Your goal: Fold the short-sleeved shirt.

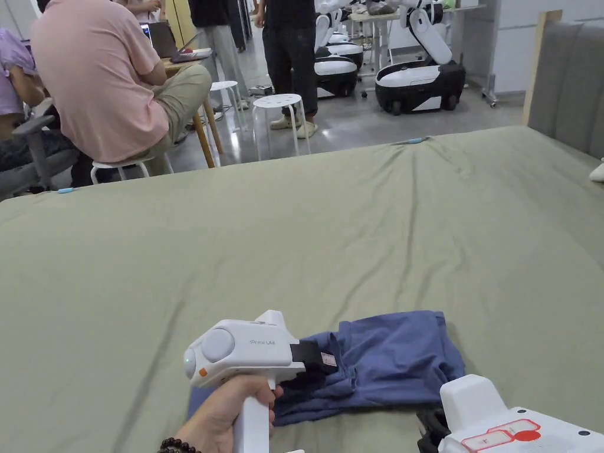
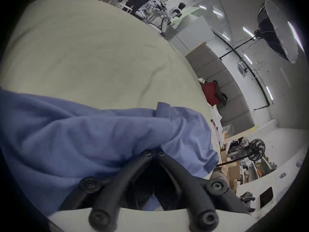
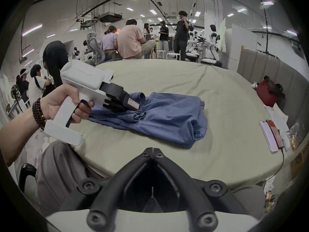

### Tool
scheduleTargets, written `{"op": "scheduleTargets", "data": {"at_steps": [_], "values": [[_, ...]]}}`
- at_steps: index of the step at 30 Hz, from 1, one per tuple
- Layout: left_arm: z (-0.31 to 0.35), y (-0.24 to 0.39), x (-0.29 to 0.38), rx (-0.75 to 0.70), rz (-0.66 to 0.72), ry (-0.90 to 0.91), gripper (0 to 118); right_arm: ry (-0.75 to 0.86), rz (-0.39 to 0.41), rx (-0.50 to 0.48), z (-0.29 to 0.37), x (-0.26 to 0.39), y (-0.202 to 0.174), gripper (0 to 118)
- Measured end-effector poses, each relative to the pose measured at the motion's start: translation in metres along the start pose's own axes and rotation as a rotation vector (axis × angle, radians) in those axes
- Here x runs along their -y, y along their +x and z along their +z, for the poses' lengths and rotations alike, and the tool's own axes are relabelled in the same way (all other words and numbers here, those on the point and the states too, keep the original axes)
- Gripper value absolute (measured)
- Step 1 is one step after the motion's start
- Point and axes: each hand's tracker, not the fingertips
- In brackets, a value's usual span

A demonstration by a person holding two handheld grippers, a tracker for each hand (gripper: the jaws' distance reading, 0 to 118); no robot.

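The blue shirt (image 1: pixel 383 363) lies bunched on the green bed (image 1: pixel 295 236), near its front edge at about six o'clock in the head view; the left tool (image 2: pixel 154 153) has its tips drawn together on a raised ridge of the cloth, which looks pinched between them; the right tool (image 3: pixel 153 152) hangs clear of the shirt, tips pressed together on nothing; to fold well, I judge, lift only one layer, draw it taut, and let the right tool pin the opposite edge.
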Motion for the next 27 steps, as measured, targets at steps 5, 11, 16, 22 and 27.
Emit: {"op": "scheduleTargets", "data": {"at_steps": [5,11,16,22,27], "values": [[0.055,-0.009,0.001,0.071,-0.023,0.082,0,0.016,0.023,-0.017,-0.004,-0.009,-0.009,0],[0.141,-0.055,0.001,-0.027,0.051,0.241,0,0.033,0.039,-0.052,-0.006,-0.015,-0.018,0],[0.185,-0.085,0.004,-0.101,0.119,0.305,0,0.033,0.039,-0.063,-0.008,-0.015,-0.023,0],[0.169,-0.091,0.024,-0.075,0.118,0.235,118,0.007,0.041,-0.075,-0.012,-0.009,-0.033,0],[0.146,-0.127,0.018,-0.06,0.209,0.266,107,-0.004,0.046,-0.107,-0.012,-0.008,-0.038,0]]}}
